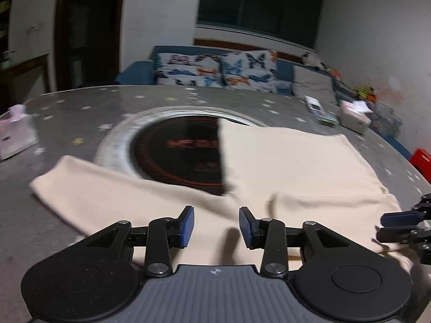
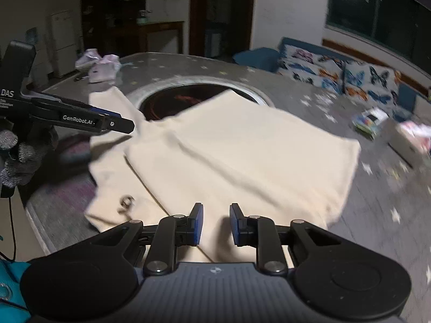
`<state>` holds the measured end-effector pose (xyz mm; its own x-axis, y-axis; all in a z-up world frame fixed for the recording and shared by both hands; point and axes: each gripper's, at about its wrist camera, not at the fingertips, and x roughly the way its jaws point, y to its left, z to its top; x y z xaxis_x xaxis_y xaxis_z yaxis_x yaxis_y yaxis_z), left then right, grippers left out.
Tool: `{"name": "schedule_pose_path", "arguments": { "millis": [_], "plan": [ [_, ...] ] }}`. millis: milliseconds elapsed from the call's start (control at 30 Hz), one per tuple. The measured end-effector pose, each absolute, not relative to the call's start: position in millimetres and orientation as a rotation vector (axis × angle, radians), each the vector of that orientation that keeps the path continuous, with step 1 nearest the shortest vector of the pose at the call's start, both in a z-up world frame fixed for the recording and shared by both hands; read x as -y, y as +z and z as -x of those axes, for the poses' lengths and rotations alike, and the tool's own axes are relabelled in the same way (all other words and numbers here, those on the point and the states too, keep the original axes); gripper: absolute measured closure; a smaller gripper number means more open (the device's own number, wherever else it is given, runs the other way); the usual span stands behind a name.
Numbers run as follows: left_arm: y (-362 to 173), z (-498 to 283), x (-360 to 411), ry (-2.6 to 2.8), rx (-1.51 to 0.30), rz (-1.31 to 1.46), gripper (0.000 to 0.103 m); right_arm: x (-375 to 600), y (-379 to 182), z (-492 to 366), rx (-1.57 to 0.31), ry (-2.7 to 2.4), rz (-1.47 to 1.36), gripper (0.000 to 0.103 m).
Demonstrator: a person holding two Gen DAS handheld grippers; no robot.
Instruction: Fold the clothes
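A cream garment (image 1: 282, 167) lies spread on the grey star-patterned table (image 1: 80, 118), one part folded over and one leg reaching left. It also shows in the right wrist view (image 2: 242, 148), with a small metal ring (image 2: 126, 202) near its near edge. My left gripper (image 1: 216, 224) is open and empty, above the garment's near edge. My right gripper (image 2: 215, 223) is open and empty, over the near edge of the folded part. The right gripper shows at the right edge of the left wrist view (image 1: 401, 224). The left gripper shows at the left of the right wrist view (image 2: 118, 123).
A round black cooktop (image 1: 177, 156) sits sunk in the table's middle, partly under the garment. A tissue box (image 1: 16, 132) stands at the far left. Small boxes (image 1: 353, 118) lie at the far right. A blue sofa with butterfly cushions (image 1: 215, 70) is behind the table.
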<state>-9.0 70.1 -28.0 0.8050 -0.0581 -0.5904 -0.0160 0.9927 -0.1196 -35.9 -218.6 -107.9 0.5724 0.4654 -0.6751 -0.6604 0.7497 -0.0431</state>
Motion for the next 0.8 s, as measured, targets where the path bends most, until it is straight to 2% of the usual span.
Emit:
{"name": "schedule_pose_path", "arguments": {
  "millis": [400, 800],
  "plan": [
    [-23, 17, -155, 0.295, -0.62, 0.226, 0.043, 138, -117, 25, -0.692, 0.84, 0.364, 0.082],
    [-36, -3, -207, 0.444, -0.631, 0.299, 0.044, 142, -100, 31, -0.656, 0.816, 0.354, 0.078]
  ]
}}
